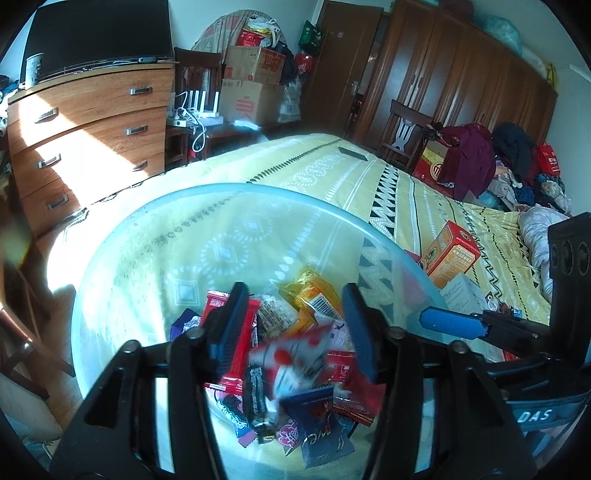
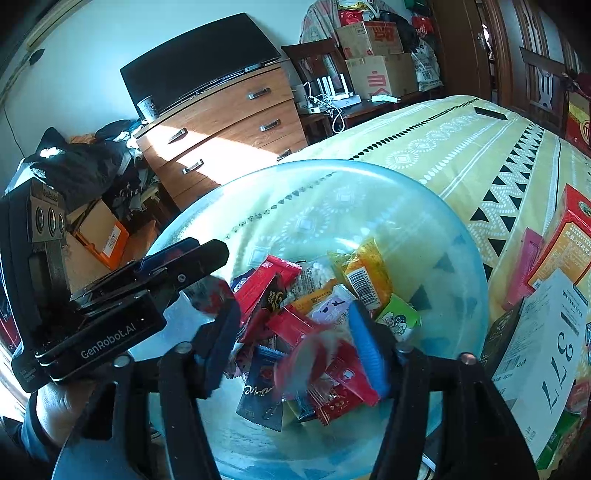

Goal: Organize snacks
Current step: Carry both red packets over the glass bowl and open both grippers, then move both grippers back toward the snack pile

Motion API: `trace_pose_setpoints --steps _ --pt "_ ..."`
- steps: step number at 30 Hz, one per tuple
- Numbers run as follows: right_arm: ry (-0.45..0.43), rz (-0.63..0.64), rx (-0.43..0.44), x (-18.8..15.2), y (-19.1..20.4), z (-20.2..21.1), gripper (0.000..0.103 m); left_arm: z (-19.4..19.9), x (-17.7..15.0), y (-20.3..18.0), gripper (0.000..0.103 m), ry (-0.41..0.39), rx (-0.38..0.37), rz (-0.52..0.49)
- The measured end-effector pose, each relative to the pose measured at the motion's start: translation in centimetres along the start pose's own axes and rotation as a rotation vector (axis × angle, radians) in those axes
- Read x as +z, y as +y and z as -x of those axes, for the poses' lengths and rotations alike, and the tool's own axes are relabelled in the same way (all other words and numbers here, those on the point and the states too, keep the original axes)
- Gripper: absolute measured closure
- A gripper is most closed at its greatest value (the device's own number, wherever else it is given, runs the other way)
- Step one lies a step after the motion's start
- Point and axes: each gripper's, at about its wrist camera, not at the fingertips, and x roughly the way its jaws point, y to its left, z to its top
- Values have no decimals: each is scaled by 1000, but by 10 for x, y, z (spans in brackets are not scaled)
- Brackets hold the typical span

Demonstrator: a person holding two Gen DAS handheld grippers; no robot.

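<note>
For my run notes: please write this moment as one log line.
stage: dropping snacks | left tongs: open | right tongs: open | blurred red-white packet: between both, above snack pile | bowl: on bed

place: home bedroom | evidence: bed with yellow patterned bedspread [image 1: 332, 173] beyond the tongs | wooden chest of drawers [image 1: 92, 122] far left with dark TV [image 1: 99, 33] on top | dark wardrobe [image 1: 461, 85] far right | stacked cardboard boxes [image 1: 251, 81] behind

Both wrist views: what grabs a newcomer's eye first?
The big clear plastic bowl on the yellow patterned bedspread, with a bright heap of wrapped snacks at its bottom. Both grippers hang over that heap with jaws apart, left gripper and right gripper, a blurred red-and-white packet between the fingers. An orange carton lies just beyond the bowl's right rim.
</note>
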Motion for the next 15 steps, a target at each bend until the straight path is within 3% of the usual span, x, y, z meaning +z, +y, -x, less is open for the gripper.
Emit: trace_pose_setpoints --steps 4,9,12,15 --pt "-17 -9 -5 -1 1 8 28 1 -3 1 21 5 17 1" --pt "-67 34 -48 -26 1 42 23 11 -4 0 20 -2 30 8" --pt "-82 15 -118 -79 -16 74 23 22 -6 -13 20 -25 7 5" --pt "-36 -90 -186 -144 -51 99 23 31 -9 -59 20 -40 -61 -68"
